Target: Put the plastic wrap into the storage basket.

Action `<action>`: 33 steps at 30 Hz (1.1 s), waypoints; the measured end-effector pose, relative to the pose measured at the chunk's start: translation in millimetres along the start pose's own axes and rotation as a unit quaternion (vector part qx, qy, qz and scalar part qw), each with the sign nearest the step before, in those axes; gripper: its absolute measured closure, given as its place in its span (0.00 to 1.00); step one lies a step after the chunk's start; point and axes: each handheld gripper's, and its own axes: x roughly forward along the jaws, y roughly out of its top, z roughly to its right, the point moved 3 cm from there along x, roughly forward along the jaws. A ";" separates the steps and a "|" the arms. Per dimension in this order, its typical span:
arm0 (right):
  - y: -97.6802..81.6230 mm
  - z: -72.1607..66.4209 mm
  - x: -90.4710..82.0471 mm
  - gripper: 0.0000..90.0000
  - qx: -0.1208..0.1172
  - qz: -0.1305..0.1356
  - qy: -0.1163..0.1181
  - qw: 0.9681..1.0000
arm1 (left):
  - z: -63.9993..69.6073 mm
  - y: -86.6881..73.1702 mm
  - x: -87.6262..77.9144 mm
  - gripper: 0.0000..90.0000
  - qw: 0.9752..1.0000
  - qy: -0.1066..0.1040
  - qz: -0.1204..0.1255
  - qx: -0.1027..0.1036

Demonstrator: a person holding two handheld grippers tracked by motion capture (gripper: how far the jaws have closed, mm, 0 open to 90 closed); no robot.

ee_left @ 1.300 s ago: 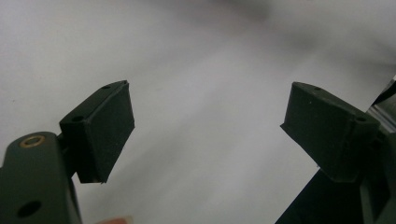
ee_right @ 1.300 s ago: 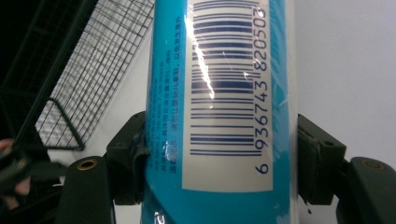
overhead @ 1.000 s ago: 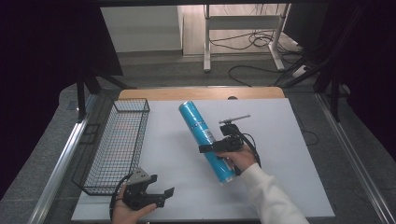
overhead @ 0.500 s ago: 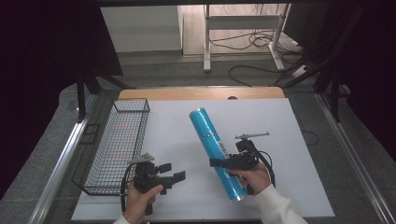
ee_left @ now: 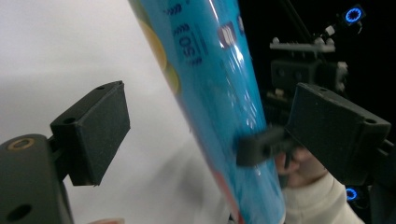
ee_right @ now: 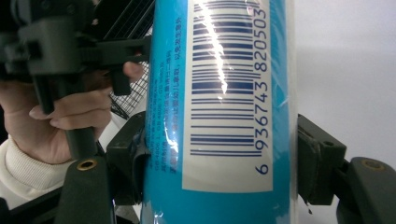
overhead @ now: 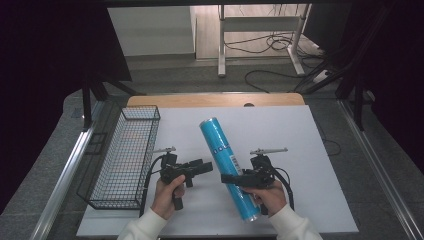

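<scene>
Right gripper view had my right hand-held gripper (ee_right: 219,182) clamped on the blue tube (ee_right: 219,93). Left hand-held gripper (ee_left: 205,135) had just been opening, tube between its jaws untouched. That glossy wrap looked slippery, so I figured it could slide out.

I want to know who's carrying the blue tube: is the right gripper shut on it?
Shut on it: the right gripper's black pads press both sides of the blue tube.

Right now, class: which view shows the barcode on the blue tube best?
The right gripper view: the barcode faces the camera, bars and digits sharp. The high view shows the whole tube, its label a small white patch. The left gripper view shows printed tube wall, no barcode.
</scene>
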 end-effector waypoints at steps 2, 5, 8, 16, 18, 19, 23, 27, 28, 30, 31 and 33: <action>-1.4 -2.6 3.9 0.35 -0.006 0.002 0.003 1.000 | -3.6 3.0 10.1 0.14 1.000 -0.012 -0.006 -0.010; -2.0 -5.0 6.0 0.35 -0.006 0.005 0.006 1.000 | -5.6 3.6 15.8 0.14 1.000 -0.021 -0.006 -0.019; -1.0 -8.2 7.9 0.35 -0.012 0.010 0.011 1.000 | -8.6 2.5 22.9 0.15 0.999 -0.031 -0.008 -0.028; -0.7 -14.4 16.2 0.35 -0.022 0.008 0.014 1.000 | -5.6 0.8 34.3 0.24 0.998 -0.051 -0.020 -0.026; -0.6 -16.4 18.9 0.35 -0.028 0.006 0.013 1.000 | -4.2 0.6 35.4 0.26 0.999 -0.038 -0.022 -0.019; 0.0 -17.5 19.5 0.35 -0.035 0.009 0.008 0.999 | -5.2 1.6 34.4 0.29 0.998 -0.047 -0.019 -0.025; 0.3 -17.4 19.9 0.35 -0.035 0.010 0.012 0.999 | -4.9 2.2 33.7 0.30 0.998 -0.044 -0.020 -0.029; -0.1 -17.7 21.6 0.35 -0.033 0.014 0.017 0.999 | -5.1 4.2 31.2 0.32 0.998 -0.049 -0.014 -0.036; 0.0 -17.9 22.0 0.35 -0.033 0.016 0.020 0.999 | -4.2 5.1 30.4 0.33 0.998 -0.050 -0.011 -0.037; 0.2 -18.3 22.4 0.34 -0.035 0.021 0.022 0.999 | -3.6 6.0 29.6 0.34 0.998 -0.052 -0.010 -0.037; 0.5 -18.9 22.6 0.34 -0.037 0.024 0.025 0.999 | -3.1 7.0 28.7 0.34 0.998 -0.054 -0.010 -0.036; 1.9 -20.6 21.7 0.31 -0.036 0.027 0.044 0.998 | -1.0 10.1 25.8 0.34 0.998 -0.059 -0.010 -0.037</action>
